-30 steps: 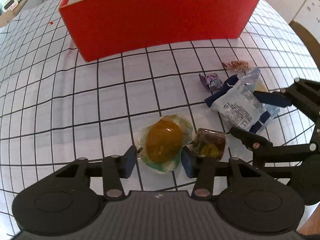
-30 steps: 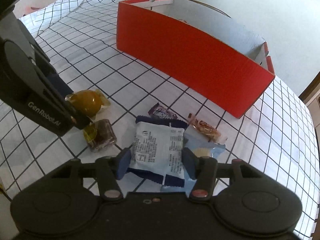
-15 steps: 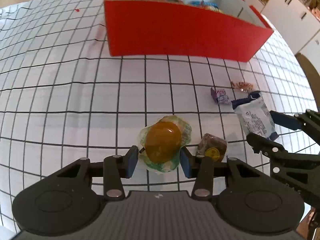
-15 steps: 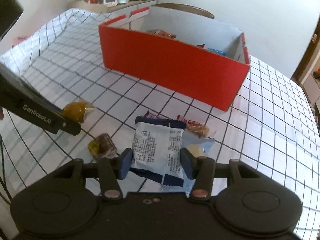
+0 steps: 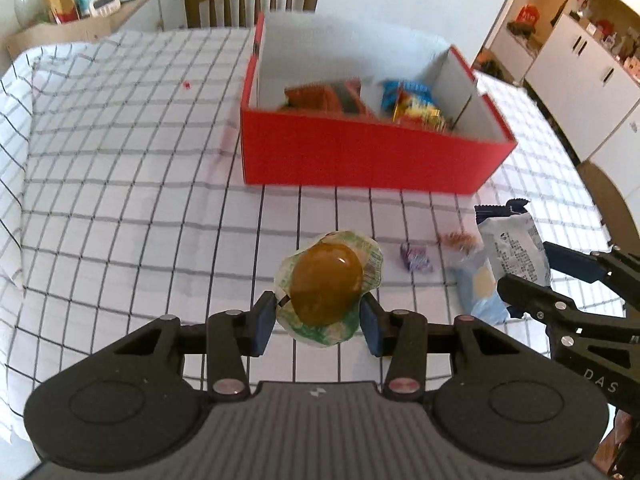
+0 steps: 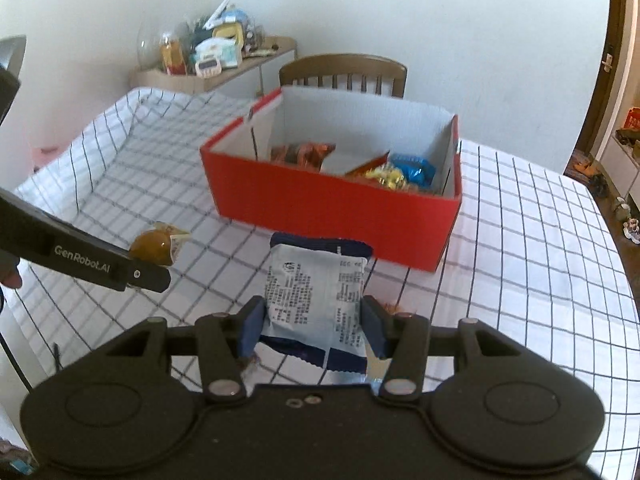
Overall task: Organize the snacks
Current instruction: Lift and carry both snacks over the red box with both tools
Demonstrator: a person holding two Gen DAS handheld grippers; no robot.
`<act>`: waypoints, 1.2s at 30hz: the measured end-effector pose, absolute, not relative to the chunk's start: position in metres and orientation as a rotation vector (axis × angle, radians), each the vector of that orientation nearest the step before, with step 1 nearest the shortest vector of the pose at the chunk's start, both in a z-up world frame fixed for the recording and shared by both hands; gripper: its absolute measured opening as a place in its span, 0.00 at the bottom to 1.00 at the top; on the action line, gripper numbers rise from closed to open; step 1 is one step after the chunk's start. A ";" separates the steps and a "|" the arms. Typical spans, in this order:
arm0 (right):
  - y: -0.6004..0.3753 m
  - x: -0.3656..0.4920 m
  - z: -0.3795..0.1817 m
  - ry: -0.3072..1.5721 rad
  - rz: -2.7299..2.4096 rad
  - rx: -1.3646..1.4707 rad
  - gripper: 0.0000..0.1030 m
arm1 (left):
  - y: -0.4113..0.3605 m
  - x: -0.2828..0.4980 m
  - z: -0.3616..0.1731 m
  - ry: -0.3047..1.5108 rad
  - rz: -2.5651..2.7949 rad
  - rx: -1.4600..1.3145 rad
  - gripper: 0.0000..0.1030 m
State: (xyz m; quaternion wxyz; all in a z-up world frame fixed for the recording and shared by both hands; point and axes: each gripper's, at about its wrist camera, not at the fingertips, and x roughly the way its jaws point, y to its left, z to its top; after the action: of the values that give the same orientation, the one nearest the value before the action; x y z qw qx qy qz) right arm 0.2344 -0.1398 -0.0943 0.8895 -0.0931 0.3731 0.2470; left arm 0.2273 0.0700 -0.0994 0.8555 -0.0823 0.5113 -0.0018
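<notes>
The jelly cup [image 5: 326, 288], with its brown filling and green-white rim, was clamped between the two blue pads of the left gripper [image 5: 319, 323] and hung above the checked tablecloth [image 5: 120, 184], on the near side of the red box [image 5: 368, 156]. The white and blue packet [image 6: 316, 300] was squeezed between the pads of the right gripper [image 6: 313, 330], also lifted and on the near side of the red box, somewhat to the right of the jelly cup.

On the cloth, between the jelly cup and the packet as the left wrist camera saw them, a purple candy [image 5: 416, 257] and an orange-brown candy [image 5: 458, 240] lay near each other but not touching. A light blue packet [image 5: 478, 288] lay just below them, partly hidden by the right gripper.

The red box stood open. An orange bag [image 6: 302, 154] was in its left compartment, and blue and yellow wrappers [image 6: 404, 172] were in the right one; what they contained was probably sweets, but the picture was too blurred there.

A wooden chair [image 6: 344, 74] stood behind the red box.
</notes>
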 end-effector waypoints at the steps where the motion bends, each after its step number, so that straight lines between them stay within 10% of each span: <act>1: -0.141 0.237 -0.091 0.773 0.513 -0.183 0.49 | 0.070 0.229 -0.095 1.065 -0.005 -0.175 0.43; 36: -0.116 0.391 -0.060 0.764 0.434 -0.206 0.49 | 0.072 0.390 -0.050 1.003 0.116 -0.093 0.43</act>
State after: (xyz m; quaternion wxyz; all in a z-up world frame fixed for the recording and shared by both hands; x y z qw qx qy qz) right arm 0.3908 -0.1160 -0.0604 0.9000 -0.0997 0.3690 0.2097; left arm 0.3904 0.0719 -0.0498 0.8741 -0.0447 0.4805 0.0553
